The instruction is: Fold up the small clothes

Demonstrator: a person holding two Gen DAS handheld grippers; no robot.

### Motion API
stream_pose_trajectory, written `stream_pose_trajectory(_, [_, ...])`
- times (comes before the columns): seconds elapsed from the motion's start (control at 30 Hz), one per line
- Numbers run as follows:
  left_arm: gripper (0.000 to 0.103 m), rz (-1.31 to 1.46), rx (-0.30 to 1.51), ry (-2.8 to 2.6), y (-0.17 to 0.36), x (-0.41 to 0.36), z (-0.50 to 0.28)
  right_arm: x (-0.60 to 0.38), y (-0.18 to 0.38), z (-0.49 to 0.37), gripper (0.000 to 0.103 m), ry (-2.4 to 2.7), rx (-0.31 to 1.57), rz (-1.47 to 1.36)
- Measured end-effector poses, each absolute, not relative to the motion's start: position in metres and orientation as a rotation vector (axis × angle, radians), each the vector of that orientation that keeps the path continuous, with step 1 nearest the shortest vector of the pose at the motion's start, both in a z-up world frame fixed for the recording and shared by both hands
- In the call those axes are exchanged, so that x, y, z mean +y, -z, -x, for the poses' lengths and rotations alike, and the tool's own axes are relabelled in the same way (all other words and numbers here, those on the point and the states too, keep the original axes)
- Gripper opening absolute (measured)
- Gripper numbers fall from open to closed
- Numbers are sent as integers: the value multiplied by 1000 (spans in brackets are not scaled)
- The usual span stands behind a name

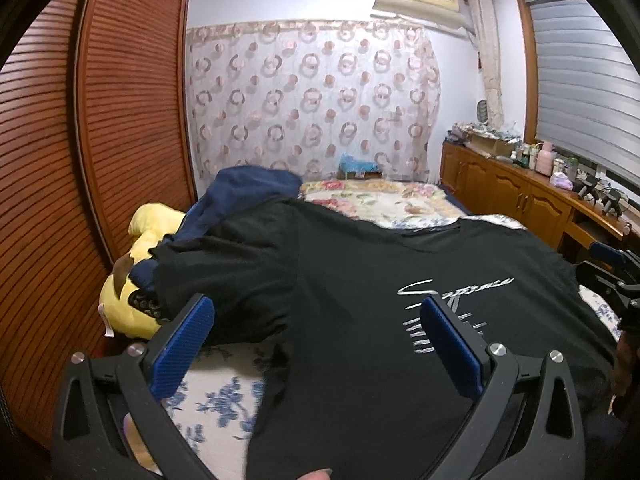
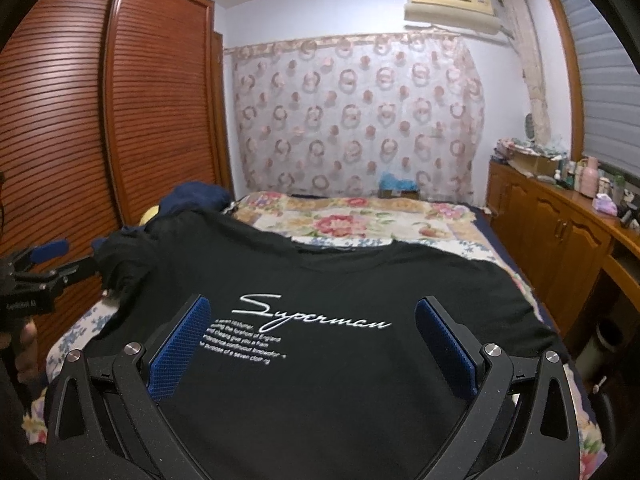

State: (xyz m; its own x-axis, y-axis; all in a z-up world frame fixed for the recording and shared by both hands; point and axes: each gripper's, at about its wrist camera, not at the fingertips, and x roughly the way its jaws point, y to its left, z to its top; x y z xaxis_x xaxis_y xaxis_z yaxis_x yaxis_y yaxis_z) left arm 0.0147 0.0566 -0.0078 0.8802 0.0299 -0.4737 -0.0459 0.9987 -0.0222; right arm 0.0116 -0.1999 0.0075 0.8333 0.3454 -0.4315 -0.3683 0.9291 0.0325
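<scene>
A black T-shirt (image 1: pixel 360 280) (image 2: pixel 340 280) with white script lettering lies spread face up on the bed, collar toward the far end. Its left sleeve (image 1: pixel 224 272) is rumpled over a dark blue garment. My left gripper (image 1: pixel 316 312) hovers open above the shirt's left side, blue pads wide apart with nothing between them. Over the shirt's chest print, my right gripper (image 2: pixel 312 312) is also open and holds nothing. Each gripper shows at the edge of the other's view: the right gripper (image 1: pixel 612 276), the left gripper (image 2: pixel 60 260).
A yellow plush toy (image 1: pixel 136 280) and a navy garment (image 1: pixel 248 188) lie at the bed's left, against the slatted wooden wardrobe (image 1: pixel 120 120). A floral quilt (image 2: pixel 360 216) covers the far bed. Wooden cabinets (image 2: pixel 560 232) with bottles run along the right. A hand (image 2: pixel 24 344) holds the left gripper.
</scene>
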Motion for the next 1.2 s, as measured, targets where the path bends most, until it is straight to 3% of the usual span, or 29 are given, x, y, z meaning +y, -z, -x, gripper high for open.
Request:
stream_pose_trajectory(0.3, [103, 68, 534, -61, 19, 114, -38, -172, 4, -47, 103, -464, 501, 111])
stream_pose_trajectory(0.47, [96, 120, 557, -76, 21, 145, -52, -154, 8, -66, 103, -506, 523, 135])
stream_pose_trajectory(0.57, [84, 155, 575, -72, 24, 163, -65, -144, 10, -77, 103, -535, 538, 148])
stream_pose_trajectory(0.63, [67, 183, 597, -80, 28, 173, -75, -135, 11, -85, 103, -548, 551, 160])
stream_pose_trajectory(0.8, [40, 227, 663, -108, 42, 197, -92, -122, 15, -109, 103, -577, 593, 166])
stream_pose_trajectory(1.17, [37, 263, 771, -136, 53, 215, -119, -95, 17, -159, 103, -643, 678, 181])
stream_pose_trajectory(1.2, [31, 260, 776, -134, 54, 214, -119, -93, 18, -162, 103, -650, 684, 183])
